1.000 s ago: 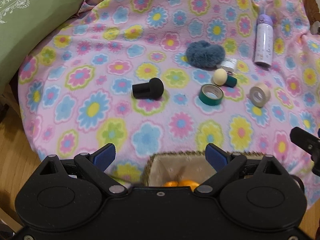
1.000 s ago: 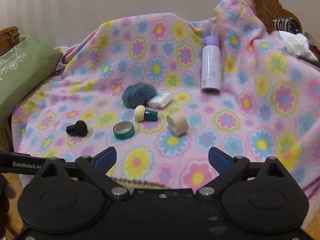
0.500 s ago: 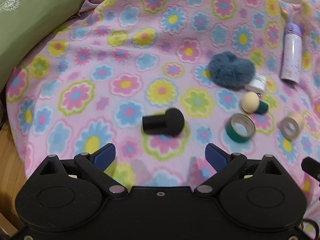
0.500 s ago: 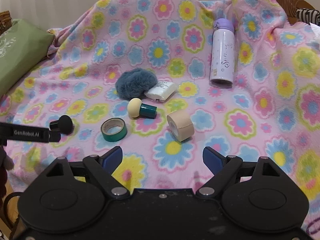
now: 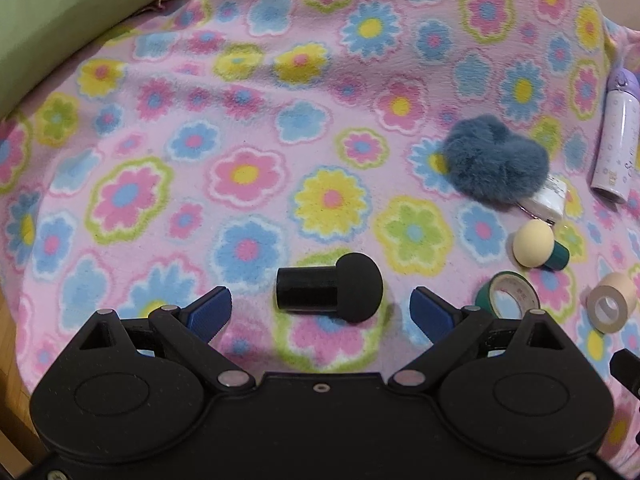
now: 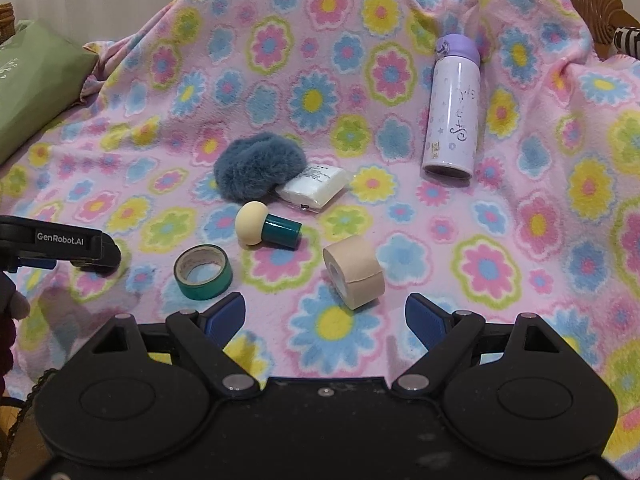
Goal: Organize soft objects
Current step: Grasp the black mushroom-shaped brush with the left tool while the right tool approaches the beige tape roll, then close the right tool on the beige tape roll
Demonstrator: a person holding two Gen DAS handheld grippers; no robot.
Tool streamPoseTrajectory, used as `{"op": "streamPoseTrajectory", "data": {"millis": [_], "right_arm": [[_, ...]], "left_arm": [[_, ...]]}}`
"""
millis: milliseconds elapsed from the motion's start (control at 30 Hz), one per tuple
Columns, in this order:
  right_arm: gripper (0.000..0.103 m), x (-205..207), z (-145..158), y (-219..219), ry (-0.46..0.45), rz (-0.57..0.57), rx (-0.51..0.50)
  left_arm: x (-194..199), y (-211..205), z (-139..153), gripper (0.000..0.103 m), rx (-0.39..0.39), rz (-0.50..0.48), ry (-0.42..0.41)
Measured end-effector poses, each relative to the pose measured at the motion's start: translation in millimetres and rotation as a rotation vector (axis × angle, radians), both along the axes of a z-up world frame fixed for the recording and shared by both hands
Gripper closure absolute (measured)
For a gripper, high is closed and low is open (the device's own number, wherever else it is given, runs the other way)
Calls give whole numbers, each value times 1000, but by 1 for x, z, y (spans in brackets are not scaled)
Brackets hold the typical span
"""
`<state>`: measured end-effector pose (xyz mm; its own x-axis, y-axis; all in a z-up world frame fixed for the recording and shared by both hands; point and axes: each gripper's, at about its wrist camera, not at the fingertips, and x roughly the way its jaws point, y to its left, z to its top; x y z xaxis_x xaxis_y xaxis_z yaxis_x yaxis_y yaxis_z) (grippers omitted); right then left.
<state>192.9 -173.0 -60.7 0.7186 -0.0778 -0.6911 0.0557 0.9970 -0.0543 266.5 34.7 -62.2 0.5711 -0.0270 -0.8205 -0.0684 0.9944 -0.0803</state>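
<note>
Grippers both gaping, gripping nothing: left gripper [image 5: 321,307] hovering at black sponge [image 5: 330,288]; right gripper [image 6: 325,315] facing beige tape roll [image 6: 354,276].

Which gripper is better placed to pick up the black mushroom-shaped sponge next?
Left. The left gripper is open, with the black sponge lying just ahead between its fingertips. The right gripper faces the beige tape roll instead.

floral pink blanket [image 6: 520,240] lying over surface, green cushion [image 6: 36,80] sitting at left edge, purple-capped bottle [image 6: 454,116] lying on blanket, green tape roll [image 6: 203,272] and beige tape roll [image 6: 354,272] resting apart, white packet [image 6: 316,188] lying near them
</note>
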Motion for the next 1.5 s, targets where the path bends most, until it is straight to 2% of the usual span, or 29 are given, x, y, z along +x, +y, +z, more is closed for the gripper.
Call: {"op": "streamPoseTrajectory", "data": {"millis": [367, 433, 500, 633, 967, 1167, 1367, 1500], "right_arm": [[16, 8, -5, -1, 8, -8, 0], [16, 9, -6, -1, 8, -9, -1], [16, 8, -6, -1, 6, -9, -2], [16, 12, -6, -4, 1, -12, -8], [16, 26, -11, -14, 3, -49, -32], [16, 34, -13, -19, -7, -66, -59], [16, 44, -12, -38, -14, -130, -55], [16, 48, -9, -51, -30, -184, -68]], "left_arm": [[7, 0, -5, 19, -8, 4, 4], [7, -1, -5, 33, -14, -5, 1], [8, -3, -6, 42, -28, -23, 6], [7, -10, -7, 48, -13, -53, -8], [4, -18, 4, 48, -30, -115, -47], [8, -14, 0, 47, -37, -102, -29], [7, -14, -5, 47, -22, -101, -13], [6, -15, -5, 40, -19, -106, -14]]}}
